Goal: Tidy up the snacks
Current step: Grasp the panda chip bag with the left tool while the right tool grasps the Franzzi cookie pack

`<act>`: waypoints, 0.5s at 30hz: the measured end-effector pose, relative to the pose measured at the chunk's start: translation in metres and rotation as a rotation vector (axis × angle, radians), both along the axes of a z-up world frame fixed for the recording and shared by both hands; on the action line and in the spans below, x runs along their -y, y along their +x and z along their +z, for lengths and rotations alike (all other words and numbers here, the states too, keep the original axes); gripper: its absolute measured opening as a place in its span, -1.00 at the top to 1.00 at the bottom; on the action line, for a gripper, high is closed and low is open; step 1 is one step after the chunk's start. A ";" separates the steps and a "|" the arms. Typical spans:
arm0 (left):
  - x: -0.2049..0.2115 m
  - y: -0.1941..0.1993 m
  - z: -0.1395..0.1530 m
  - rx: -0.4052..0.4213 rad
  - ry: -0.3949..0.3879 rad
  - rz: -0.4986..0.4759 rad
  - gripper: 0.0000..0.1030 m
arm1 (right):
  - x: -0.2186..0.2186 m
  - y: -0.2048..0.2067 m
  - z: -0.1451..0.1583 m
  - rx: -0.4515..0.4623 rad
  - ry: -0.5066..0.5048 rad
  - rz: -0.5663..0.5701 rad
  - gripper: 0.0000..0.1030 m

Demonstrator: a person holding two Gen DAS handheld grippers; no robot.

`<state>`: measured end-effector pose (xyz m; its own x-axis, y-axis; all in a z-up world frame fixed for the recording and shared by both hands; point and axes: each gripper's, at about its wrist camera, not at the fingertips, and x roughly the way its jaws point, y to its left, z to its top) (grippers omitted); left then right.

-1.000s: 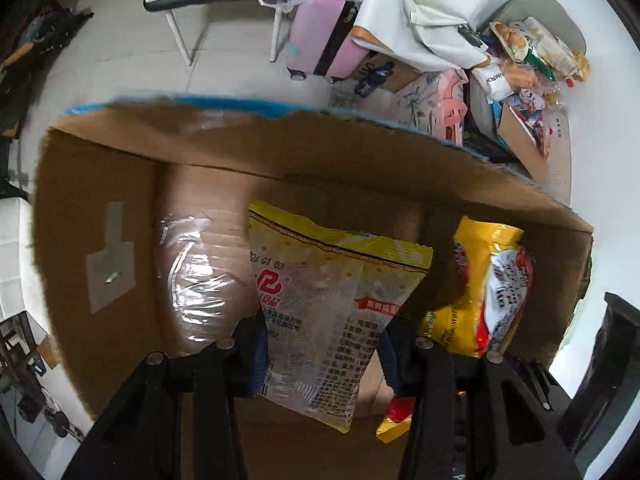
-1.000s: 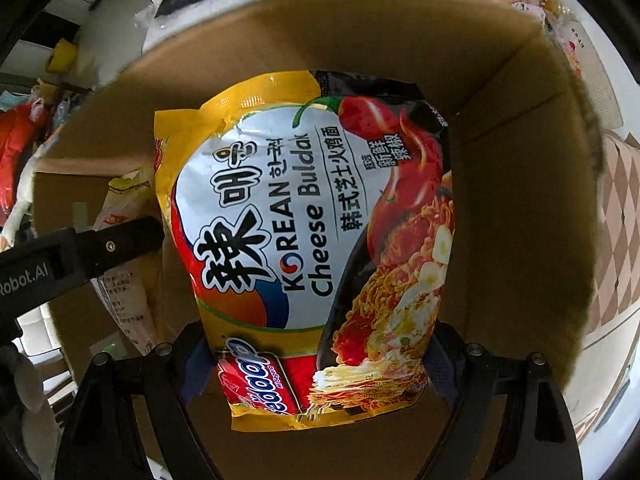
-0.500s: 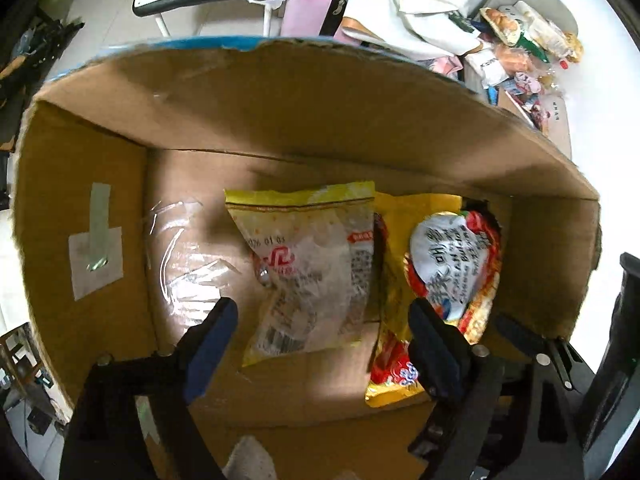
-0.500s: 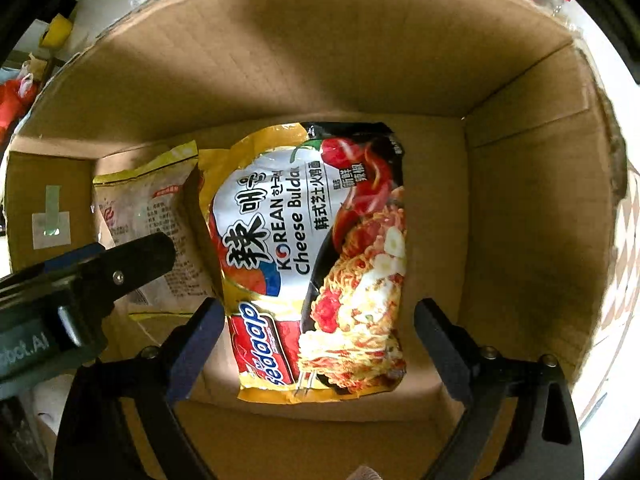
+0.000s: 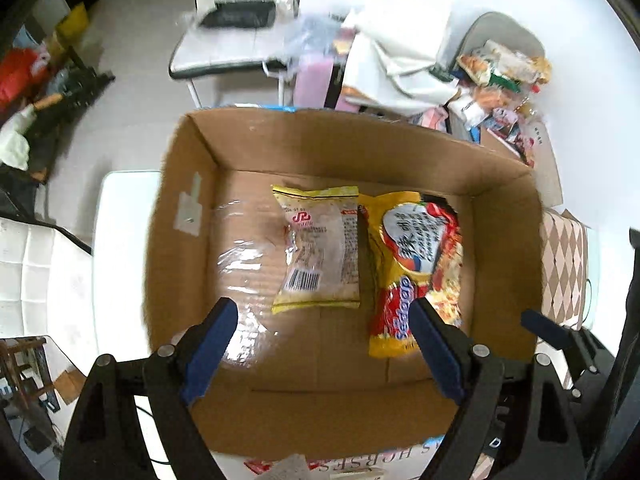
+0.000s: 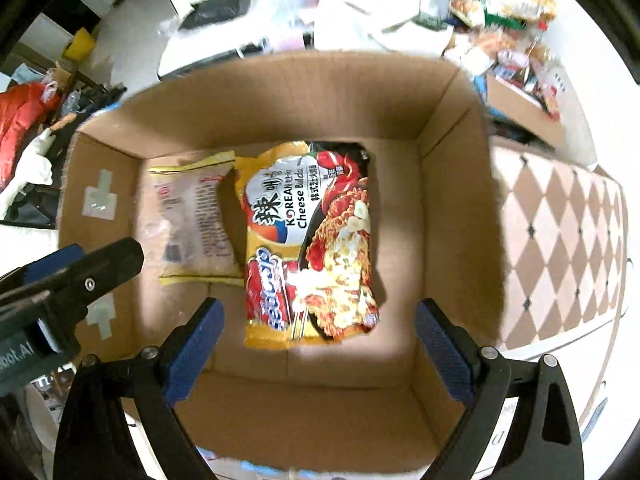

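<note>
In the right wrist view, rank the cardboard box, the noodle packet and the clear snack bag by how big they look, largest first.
1. cardboard box, which fills most of the view.
2. noodle packet.
3. clear snack bag, partly overlapped by the noodle packet at its right edge, so its full size is somewhat unsure.

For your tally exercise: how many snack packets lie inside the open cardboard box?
2. A clear yellow-edged plastic packet lies mid-floor; a yellow-red glossy noodle packet lies beside it, edges touching. Nothing seems hidden.

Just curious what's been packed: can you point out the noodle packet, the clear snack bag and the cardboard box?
noodle packet (image 6: 312,240), right wrist view, front label.
clear snack bag (image 5: 320,248), left wrist view, middle.
cardboard box (image 6: 452,208), right wrist view, inner side wall.
</note>
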<state>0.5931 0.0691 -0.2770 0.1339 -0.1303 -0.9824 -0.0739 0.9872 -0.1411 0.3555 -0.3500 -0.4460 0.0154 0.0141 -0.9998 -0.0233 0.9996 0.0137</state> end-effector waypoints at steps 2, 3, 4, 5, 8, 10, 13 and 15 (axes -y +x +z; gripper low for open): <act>0.003 -0.015 0.014 0.046 0.018 -0.002 -0.69 | -0.002 -0.013 0.018 0.040 -0.011 0.009 -0.90; 0.004 -0.019 0.019 0.063 0.022 -0.001 -0.69 | 0.001 -0.015 0.020 0.050 -0.012 0.011 -0.90; 0.005 -0.024 0.025 0.081 0.029 -0.003 -0.69 | 0.001 -0.020 0.027 0.064 -0.012 0.009 -0.90; 0.007 -0.032 0.032 0.102 0.040 -0.009 -0.69 | 0.006 -0.031 0.039 0.080 -0.010 0.007 -0.90; 0.012 -0.052 0.050 0.155 0.067 -0.022 -0.69 | 0.008 -0.047 0.057 0.115 -0.015 0.015 -0.90; 0.016 -0.063 0.059 0.172 0.065 -0.029 -0.69 | 0.009 -0.059 0.067 0.133 -0.014 0.022 -0.90; 0.019 -0.082 0.074 0.204 0.073 -0.038 -0.69 | 0.010 -0.079 0.086 0.161 -0.010 0.022 -0.90; 0.020 -0.093 0.082 0.219 0.074 -0.040 -0.69 | 0.013 -0.092 0.098 0.176 0.002 0.016 -0.90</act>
